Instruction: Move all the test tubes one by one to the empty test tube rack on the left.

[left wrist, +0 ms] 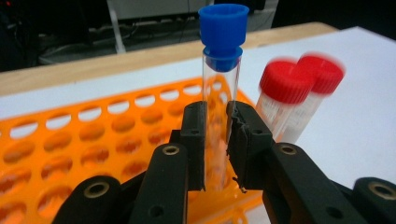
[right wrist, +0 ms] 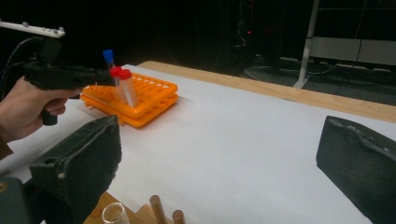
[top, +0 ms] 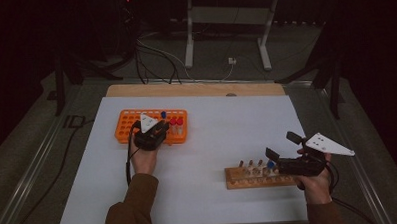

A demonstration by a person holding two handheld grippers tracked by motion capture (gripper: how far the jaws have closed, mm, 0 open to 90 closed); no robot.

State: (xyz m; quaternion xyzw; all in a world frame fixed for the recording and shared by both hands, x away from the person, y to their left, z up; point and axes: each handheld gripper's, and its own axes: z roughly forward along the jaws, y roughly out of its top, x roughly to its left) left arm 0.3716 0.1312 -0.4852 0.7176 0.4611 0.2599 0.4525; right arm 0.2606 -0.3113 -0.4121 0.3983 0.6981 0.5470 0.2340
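A clear tube with a blue cap (left wrist: 223, 51) stands upright between the black jaws of my left gripper (left wrist: 216, 116), which is shut on its glass body. It is over the right end of the orange rack (top: 132, 122), and its lower end is hidden behind the jaws. Two red-capped tubes (left wrist: 299, 88) stand in the rack just to its right. In the high view my left gripper (top: 163, 124) sits at the rack's near edge. My right gripper (top: 282, 145) is open with nothing between its jaws, above the right end of a wooden rack (top: 244, 179).
The wooden rack holds a blue-capped tube (top: 271, 164), an open tube (right wrist: 114, 213) and several wooden pegs (right wrist: 156, 205). Both racks rest on a white mat (top: 212, 126). A wooden strip (top: 195, 89) borders its far edge. Cables and table legs lie on the floor beyond.
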